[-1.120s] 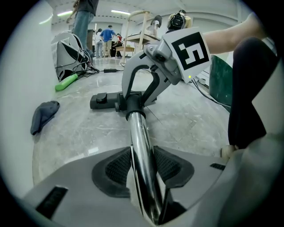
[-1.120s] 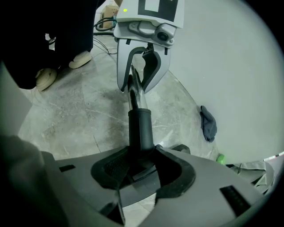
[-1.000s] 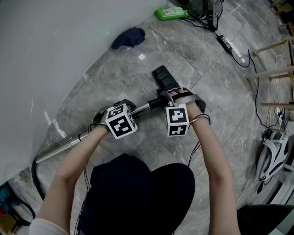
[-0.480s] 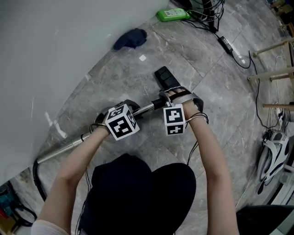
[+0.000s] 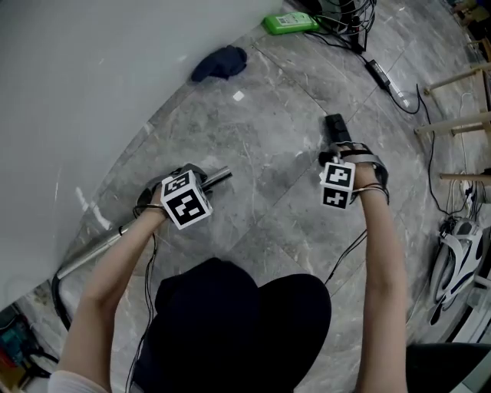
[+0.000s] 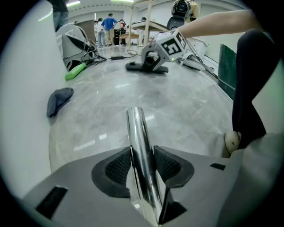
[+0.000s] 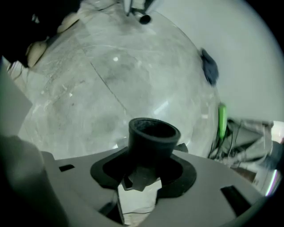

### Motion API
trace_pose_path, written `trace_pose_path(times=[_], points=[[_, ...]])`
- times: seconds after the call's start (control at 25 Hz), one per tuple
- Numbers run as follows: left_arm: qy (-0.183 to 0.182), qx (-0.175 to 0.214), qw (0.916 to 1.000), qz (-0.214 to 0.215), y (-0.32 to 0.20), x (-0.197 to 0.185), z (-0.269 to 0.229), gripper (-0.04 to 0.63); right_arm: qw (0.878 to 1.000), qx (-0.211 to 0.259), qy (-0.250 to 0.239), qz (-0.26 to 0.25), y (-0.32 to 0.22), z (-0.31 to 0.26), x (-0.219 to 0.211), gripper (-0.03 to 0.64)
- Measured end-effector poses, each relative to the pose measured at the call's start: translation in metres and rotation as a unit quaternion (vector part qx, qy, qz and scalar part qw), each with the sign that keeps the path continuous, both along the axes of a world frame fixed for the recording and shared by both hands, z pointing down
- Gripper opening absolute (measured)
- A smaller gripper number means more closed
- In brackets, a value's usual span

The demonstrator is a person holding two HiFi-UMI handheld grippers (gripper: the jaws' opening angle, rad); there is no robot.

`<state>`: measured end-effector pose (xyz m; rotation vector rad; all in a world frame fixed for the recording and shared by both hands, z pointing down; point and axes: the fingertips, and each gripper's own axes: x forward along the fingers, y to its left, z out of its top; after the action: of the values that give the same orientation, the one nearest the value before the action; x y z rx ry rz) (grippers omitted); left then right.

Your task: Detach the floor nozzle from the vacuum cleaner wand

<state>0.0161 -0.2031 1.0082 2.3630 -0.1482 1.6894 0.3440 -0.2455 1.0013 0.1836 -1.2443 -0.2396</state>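
Grey veined stone floor (image 5: 261,176) in big glossy slabs, filling the head view from 12 round to 6 o'clock. Plain white wall (image 5: 77,77) from 8 to 12 o'clock, meeting the floor along a curved line. Dark-trousered knees (image 5: 230,322) at 6 o'clock. Pale wooden frame (image 5: 460,123) at 3 o'clock, with a white-and-black machine (image 5: 454,261) below it at 4.

Chrome vacuum wand (image 5: 96,248) lying from 8 o'clock toward the centre, black hose (image 5: 57,301) at its lower end, open tube end bare and pointing to 2 o'clock. Left tongs (image 6: 143,166) clamped on that tube, a pad pressing each side.

Black floor nozzle (image 5: 335,127) at 2 o'clock, well apart from the wand's end — resting on the floor or just above it, cannot tell which. Right tongs (image 7: 148,170) pinching its round black neck, hollow socket mouth facing out in the right gripper view.

Tangle of cables (image 5: 360,31) with a black power brick (image 5: 377,71) at 1 o'clock. Dark blue cloth (image 5: 220,63) at 11 o'clock — just beside the wall. Green flat object (image 5: 286,23) at 12.
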Motion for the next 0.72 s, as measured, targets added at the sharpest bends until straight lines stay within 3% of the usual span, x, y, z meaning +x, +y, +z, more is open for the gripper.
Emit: trace_pose_path(times=[0.08, 0.12, 0.28, 0.4, 0.72], points=[[-0.011, 0.0, 0.9997, -0.022, -0.014, -0.025, 0.007, 0.169, 0.996, 0.016, -0.018, 0.087, 0.005, -0.023, 0.045, 0.19], [-0.008, 0.002, 0.9995, -0.029, -0.018, -0.027, 0.007, 0.167, 0.995, 0.027, -0.024, 0.094, 0.009, -0.029, 0.051, 0.19], [0.018, 0.008, 0.9995, -0.026, -0.017, 0.001, 0.0, 0.169, 0.997, 0.039, -0.042, 0.058, 0.024, -0.017, 0.033, 0.19], [0.013, 0.011, 0.9997, -0.017, -0.014, 0.009, 0.004, 0.17, 0.996, 0.04, -0.052, 0.053, 0.025, -0.006, 0.01, 0.19], [0.021, 0.016, 0.9994, -0.022, -0.02, 0.024, 0.008, 0.17, 0.991, 0.027, -0.107, 0.08, 0.026, -0.002, -0.022, 0.19]])
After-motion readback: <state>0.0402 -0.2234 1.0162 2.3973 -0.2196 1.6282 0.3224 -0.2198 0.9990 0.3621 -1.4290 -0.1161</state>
